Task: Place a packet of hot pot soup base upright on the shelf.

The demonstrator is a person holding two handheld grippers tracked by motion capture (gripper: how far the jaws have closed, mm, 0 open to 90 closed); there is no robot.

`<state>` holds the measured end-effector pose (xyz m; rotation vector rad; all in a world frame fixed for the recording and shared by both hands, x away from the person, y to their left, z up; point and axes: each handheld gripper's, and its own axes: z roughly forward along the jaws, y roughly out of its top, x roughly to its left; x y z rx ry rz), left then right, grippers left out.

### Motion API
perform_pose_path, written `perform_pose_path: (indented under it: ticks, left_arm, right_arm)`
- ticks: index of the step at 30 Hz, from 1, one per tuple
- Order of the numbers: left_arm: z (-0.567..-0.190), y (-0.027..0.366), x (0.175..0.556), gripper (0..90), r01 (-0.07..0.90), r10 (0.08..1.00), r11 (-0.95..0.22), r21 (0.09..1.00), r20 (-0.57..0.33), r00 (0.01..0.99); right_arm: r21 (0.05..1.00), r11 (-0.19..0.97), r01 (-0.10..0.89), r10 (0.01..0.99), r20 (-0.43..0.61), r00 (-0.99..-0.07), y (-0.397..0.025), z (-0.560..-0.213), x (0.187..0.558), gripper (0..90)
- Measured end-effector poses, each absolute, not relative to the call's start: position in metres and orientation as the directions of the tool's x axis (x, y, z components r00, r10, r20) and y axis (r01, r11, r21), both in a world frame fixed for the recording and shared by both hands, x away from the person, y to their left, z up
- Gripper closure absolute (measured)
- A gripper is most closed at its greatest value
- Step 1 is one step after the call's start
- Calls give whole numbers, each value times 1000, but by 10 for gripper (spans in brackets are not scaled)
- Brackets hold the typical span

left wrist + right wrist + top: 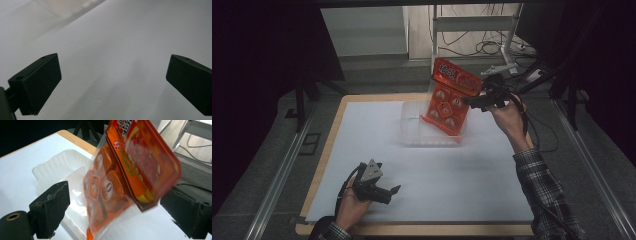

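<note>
The orange packet [130, 170] was motion-blurred in the right gripper view, its print unreadable and its top cut off by the frame edge. The clear tray [57, 165] behind was partly hidden by it.

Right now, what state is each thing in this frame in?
Orange snack package: lifted off the table, tilted, blurred, over the tray.
Clear plastic tray: resting on the white table sheet.
Right gripper: at the package's edge; grip unclear.
Left gripper: open, holding nothing.
</note>
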<state>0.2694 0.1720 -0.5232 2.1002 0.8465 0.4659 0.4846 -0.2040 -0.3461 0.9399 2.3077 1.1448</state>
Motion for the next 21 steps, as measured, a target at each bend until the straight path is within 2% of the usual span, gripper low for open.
perform_pose_path:
  ticks: [13,21]
  left_arm:
    - [-523,172,269,0,404,707,-444,800,36,706]
    - [-523,172,269,0,397,704,-435,808,30,709]
  right_arm:
    - [817,421,395,687,-3,-726,-225,-353,446,81]
    - [821,410,399,677,20,-736,-234,-368,414,4]
